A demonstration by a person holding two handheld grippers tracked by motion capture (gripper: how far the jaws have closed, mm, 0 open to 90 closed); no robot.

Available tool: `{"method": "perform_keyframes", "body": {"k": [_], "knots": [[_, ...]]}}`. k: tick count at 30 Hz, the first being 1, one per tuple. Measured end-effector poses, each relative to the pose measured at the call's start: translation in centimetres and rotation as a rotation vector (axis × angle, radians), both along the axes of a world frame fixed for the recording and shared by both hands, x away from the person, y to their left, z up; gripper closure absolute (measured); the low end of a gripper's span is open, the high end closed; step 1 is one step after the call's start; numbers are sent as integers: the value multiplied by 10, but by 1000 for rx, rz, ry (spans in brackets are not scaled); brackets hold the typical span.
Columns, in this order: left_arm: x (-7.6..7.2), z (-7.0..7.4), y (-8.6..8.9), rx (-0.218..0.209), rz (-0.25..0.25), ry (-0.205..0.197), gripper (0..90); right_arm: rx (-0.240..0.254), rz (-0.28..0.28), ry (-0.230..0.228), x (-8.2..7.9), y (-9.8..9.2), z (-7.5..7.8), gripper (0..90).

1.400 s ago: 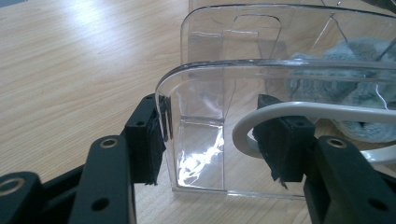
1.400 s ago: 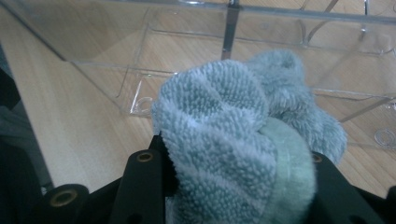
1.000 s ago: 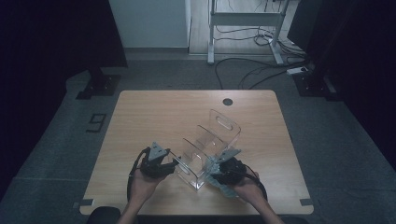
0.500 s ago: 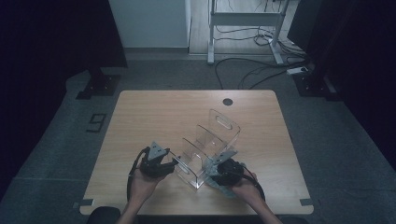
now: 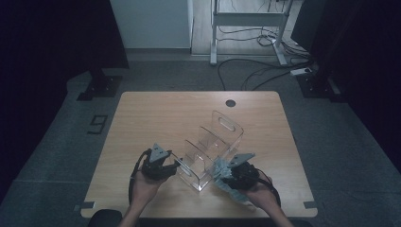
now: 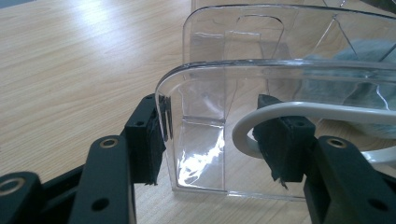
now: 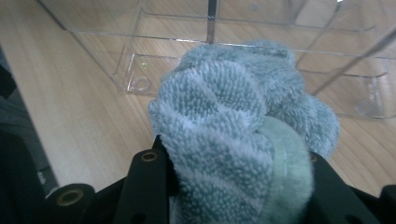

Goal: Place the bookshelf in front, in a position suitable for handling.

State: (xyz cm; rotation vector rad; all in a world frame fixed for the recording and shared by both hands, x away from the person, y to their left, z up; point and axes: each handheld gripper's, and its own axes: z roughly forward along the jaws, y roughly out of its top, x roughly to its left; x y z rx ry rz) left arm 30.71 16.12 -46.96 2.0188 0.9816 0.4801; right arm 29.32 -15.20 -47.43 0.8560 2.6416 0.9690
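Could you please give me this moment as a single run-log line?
left hand-held gripper: clamped on clear organizer end wall | right hand-held gripper: jaws just closing on rolled grey-green towel | towel: outside organizer, beside its wall

organizer (image 5: 210,151): clear acrylic, divided compartments, handle cutout in far end wall, upright on table, long axis running 7 to 1 o'clock | towel (image 5: 226,176): grey-blue terry, bunched, just outside organizer's near right wall, at 5 o'clock from it
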Motion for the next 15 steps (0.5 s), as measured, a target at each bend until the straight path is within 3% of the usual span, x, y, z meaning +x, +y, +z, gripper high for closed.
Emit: {"method": "perform_keyframes", "body": {"k": [15], "knots": [[1, 0, -1, 2, 3, 0, 454, 28, -8, -34, -24, -29, 23, 647]]}}
